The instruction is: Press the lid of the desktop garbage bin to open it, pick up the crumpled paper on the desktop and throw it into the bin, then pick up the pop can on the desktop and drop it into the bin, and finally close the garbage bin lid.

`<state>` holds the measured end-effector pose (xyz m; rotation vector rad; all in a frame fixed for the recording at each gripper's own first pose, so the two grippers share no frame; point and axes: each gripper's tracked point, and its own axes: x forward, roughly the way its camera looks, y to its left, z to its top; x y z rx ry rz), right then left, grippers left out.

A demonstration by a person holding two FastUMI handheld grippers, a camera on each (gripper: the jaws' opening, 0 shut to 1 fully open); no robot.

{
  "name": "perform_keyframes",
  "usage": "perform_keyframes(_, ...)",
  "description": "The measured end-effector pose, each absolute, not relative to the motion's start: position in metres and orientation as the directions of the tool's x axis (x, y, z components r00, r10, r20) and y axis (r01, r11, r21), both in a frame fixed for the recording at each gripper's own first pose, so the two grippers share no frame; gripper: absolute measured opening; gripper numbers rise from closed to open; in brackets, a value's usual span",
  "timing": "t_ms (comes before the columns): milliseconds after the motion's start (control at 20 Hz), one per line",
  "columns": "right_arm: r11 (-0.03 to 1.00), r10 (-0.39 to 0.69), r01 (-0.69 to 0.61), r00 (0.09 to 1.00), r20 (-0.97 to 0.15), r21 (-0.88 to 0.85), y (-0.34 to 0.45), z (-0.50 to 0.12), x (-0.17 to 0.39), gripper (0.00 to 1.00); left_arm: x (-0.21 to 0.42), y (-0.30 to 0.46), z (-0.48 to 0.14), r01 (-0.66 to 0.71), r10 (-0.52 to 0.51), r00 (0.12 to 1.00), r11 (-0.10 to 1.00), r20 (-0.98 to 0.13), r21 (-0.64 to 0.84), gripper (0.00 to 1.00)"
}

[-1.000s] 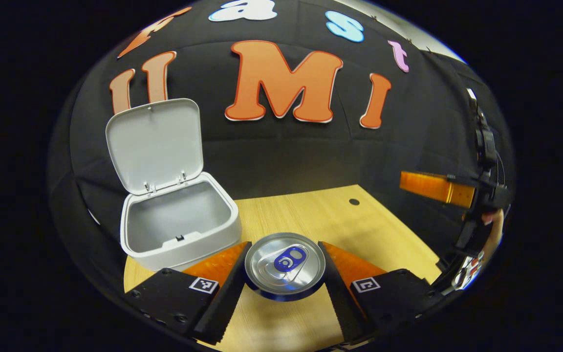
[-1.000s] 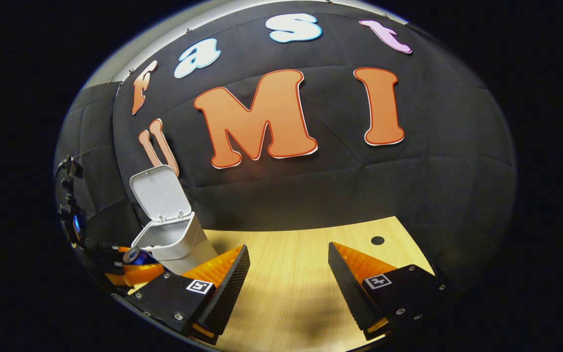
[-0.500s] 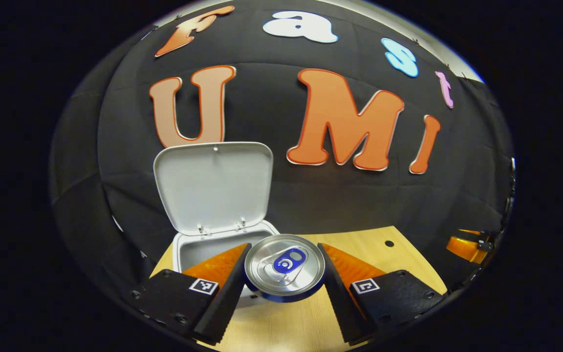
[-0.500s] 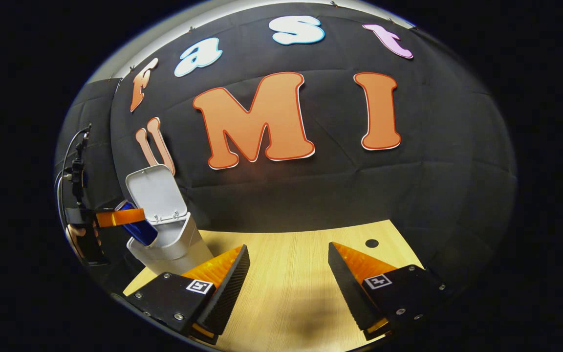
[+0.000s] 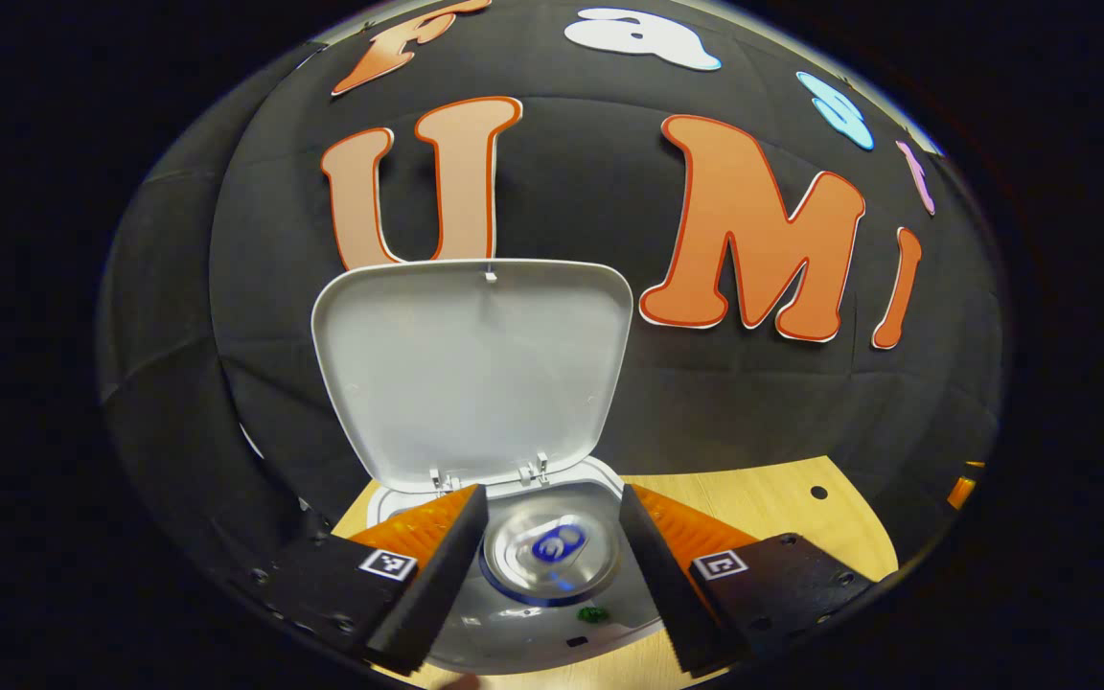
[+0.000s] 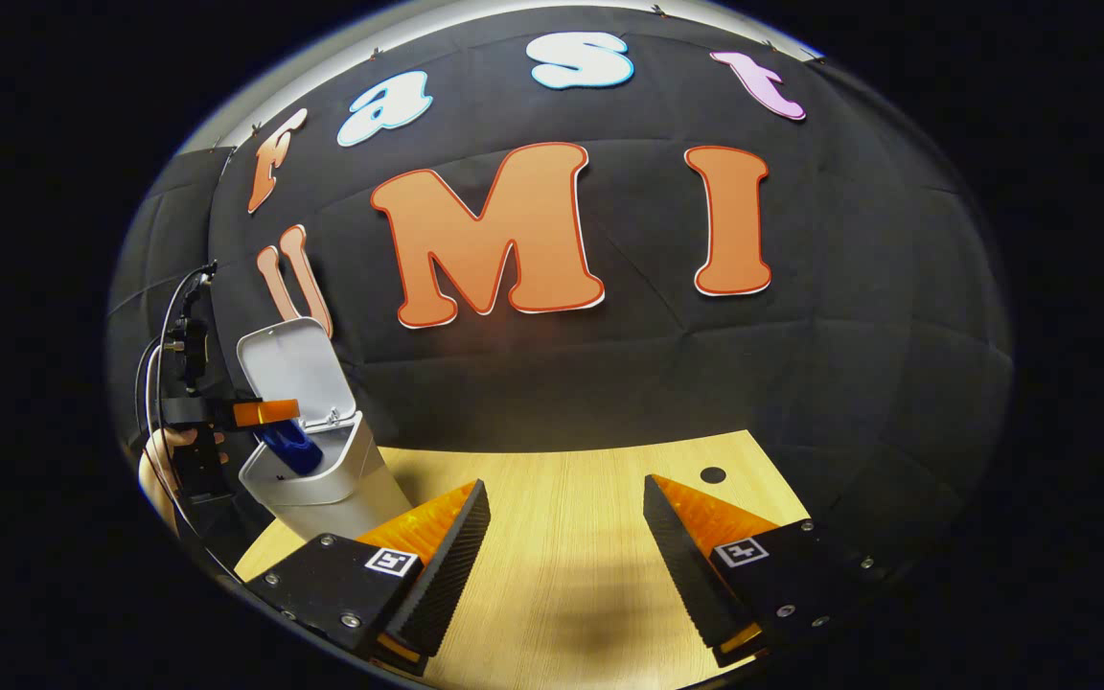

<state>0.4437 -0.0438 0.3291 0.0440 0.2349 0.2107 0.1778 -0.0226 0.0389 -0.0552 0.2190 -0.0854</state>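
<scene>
L gripper [image 5: 552, 561] was open over the bin [image 5: 600, 628], pop can [image 5: 552, 561] blurred below its fingers, axis roughly upright, lid [image 5: 471, 369] up behind; R gripper [image 6: 566, 556] open, empty, well apart.

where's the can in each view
Left gripper view: can bottom centre, between the left gripper's fingers, over the open bin.
Right gripper view: can far left, dropping into the bin.
Shared landmark: the raised lid.
</scene>
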Motion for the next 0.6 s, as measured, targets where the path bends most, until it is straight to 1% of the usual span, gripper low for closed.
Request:
perform_keyframes(50,0.978,0.208,-0.198,0.951,-0.228,0.066,-0.045,0.329,0.444,0.97,0.177,-0.024,0.043,0.078,-0.091,0.976,0.994,-0.199,-0.072,0.99)
perform_keyframes(150,0.979,0.204,-0.194,0.951,-0.231,0.066,-0.047,0.329,0.444,0.96,0.177,-0.026,0.048,0.085,-0.097,0.978,0.994,-0.183,-0.068,0.96)
perform_keyframes(600,0.978,0.208,-0.199,0.952,-0.224,0.062,-0.046,0.33,0.444,0.96,0.165,-0.032,0.059,0.09,-0.102,0.983,0.993,-0.152,-0.082,0.96)
